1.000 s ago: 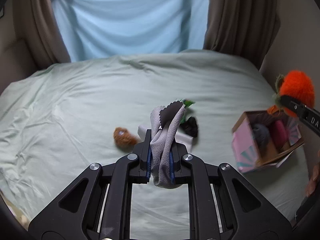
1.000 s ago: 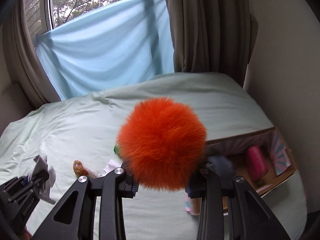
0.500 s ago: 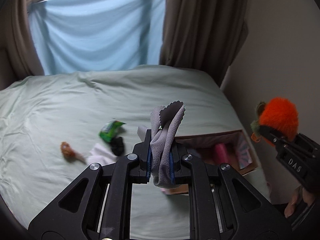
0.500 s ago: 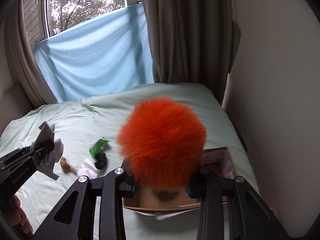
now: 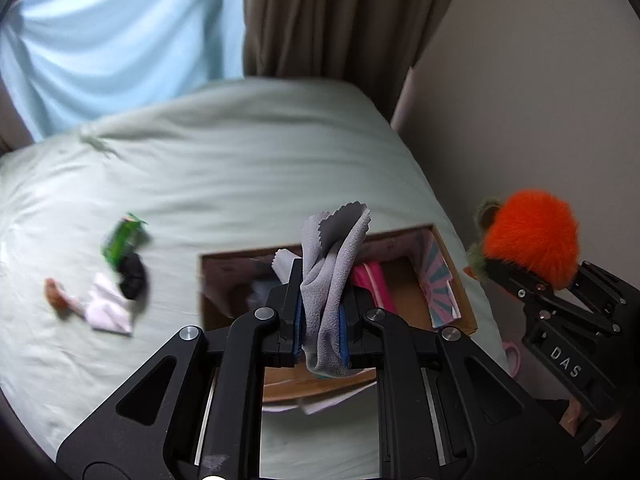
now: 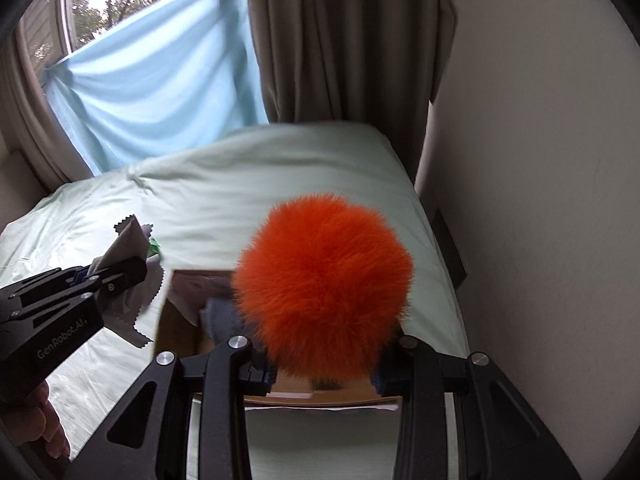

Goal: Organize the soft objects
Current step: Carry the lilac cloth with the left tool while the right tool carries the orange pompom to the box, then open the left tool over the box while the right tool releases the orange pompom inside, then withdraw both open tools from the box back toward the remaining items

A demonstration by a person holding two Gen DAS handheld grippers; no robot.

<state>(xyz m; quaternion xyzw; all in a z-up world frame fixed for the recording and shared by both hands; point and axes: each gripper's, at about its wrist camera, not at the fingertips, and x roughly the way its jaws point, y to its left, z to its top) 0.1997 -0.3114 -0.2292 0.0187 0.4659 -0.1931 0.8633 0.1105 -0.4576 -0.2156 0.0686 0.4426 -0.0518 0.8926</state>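
Note:
My left gripper (image 5: pixel 320 316) is shut on a grey cloth (image 5: pixel 332 264) with zigzag edges and holds it above the open cardboard box (image 5: pixel 460 300) on the bed. My right gripper (image 6: pixel 324 364) is shut on a fluffy orange pompom (image 6: pixel 324 296), also above the box (image 6: pixel 176 320). The pompom shows at the right of the left wrist view (image 5: pixel 532 236). The grey cloth shows at the left of the right wrist view (image 6: pixel 128 240). A pink item (image 5: pixel 370 284) and a grey item lie inside the box.
On the pale green bedsheet (image 5: pixel 240 160) left of the box lie a green packet (image 5: pixel 120 240), a black item (image 5: pixel 132 276), a white cloth (image 5: pixel 106 308) and a small brown toy (image 5: pixel 54 294). A wall (image 5: pixel 540 80) and brown curtain (image 5: pixel 332 20) stand close on the right.
Both grippers have swung right and now hang over the box, each still holding its object. The loose items on the bed have shifted to the left of the view.

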